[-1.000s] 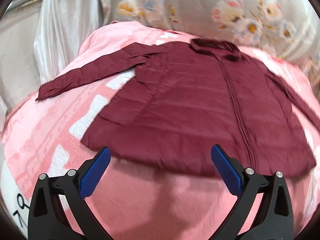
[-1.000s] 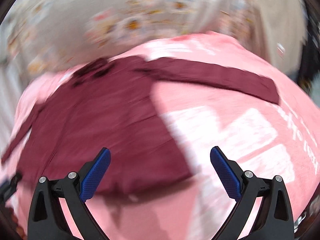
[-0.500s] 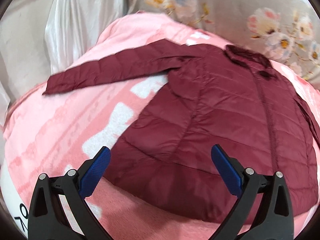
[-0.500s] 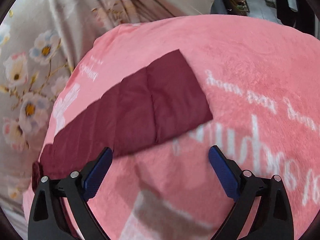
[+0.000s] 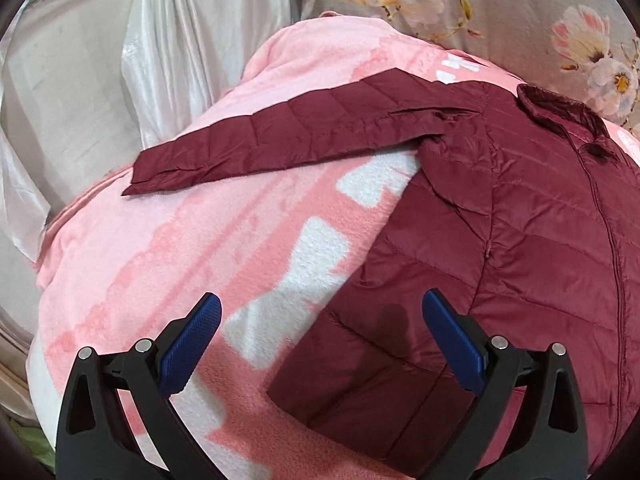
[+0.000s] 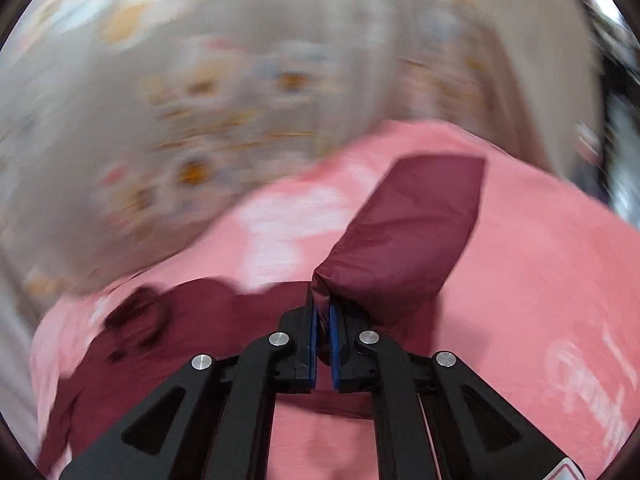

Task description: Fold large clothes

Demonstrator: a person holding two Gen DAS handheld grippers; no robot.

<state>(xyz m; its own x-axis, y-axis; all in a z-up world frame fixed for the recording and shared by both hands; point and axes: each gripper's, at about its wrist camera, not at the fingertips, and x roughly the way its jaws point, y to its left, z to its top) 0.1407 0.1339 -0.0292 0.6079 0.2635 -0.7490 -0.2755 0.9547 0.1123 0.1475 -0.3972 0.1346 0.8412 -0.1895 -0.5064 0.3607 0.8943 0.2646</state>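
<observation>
Right hand-held gripper (image 6: 323, 312): jaws closing, blue pads all but together, with a fold of the maroon sleeve (image 6: 416, 232) pinched between the tips. The sleeve rises from the pads, its cuff end standing free above the pink blanket (image 6: 540, 280). This view is blurred, so finer detail of the grip cannot be told.

Left hand-held gripper (image 5: 320, 320): jaws wide apart, holding and touching nothing. It hangs over the lower side hem of the maroon puffer jacket (image 5: 520, 240), with the left pad above bare blanket (image 5: 160, 240) and the right pad above the jacket body.

The jacket lies front up and flat on the blanket, collar (image 5: 560, 108) at the far end. Its other sleeve (image 5: 300, 132) stretches out flat away from the jacket body, cuff short of the blanket's edge.

Open blanket lies between that sleeve and the jacket's hem. Beyond the collar hangs a floral curtain (image 5: 500, 8); beyond the sleeve's cuff, a pale satin drape (image 5: 192, 40).
</observation>
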